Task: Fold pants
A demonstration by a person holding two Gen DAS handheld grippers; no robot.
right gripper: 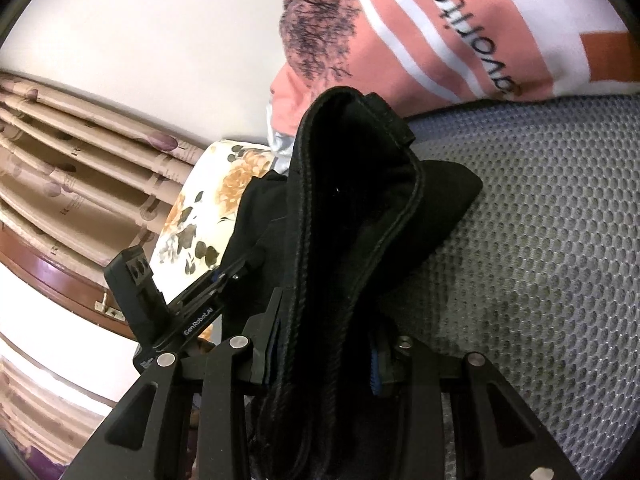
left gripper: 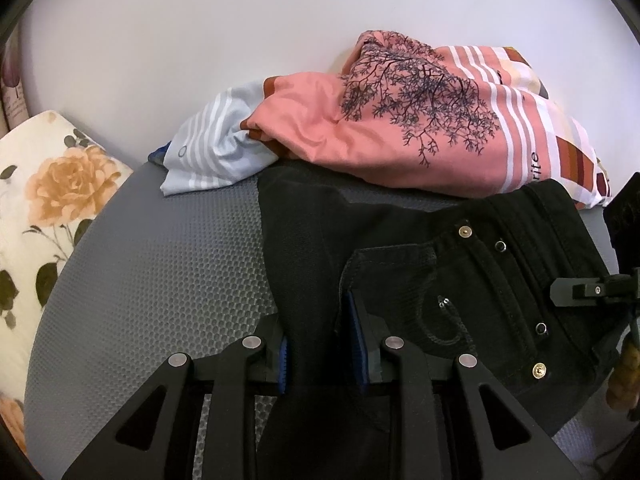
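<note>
Left wrist view: black jeans (left gripper: 400,240) lie on the grey mesh mat (left gripper: 180,260) by its far edge w/ left gripper (left gripper: 320,344) pinching fabric & right gripper (right gripper: 324,360) clamping the waistband, so lower both evenly, keep tension, release flat.

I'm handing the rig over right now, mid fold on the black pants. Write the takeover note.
Left gripper: jaws shut on a bunched fold of the black pants.
Right gripper: jaws shut on the thick waistband edge, which stands lifted.
Pants lie on the grey mesh mat, rivet pocket facing up, far edge touching the pink tree-print shirt. Floral pillow sits at the left.
Done: both grips taken. Left: lay the fold flat, smooth it, then release.
</note>
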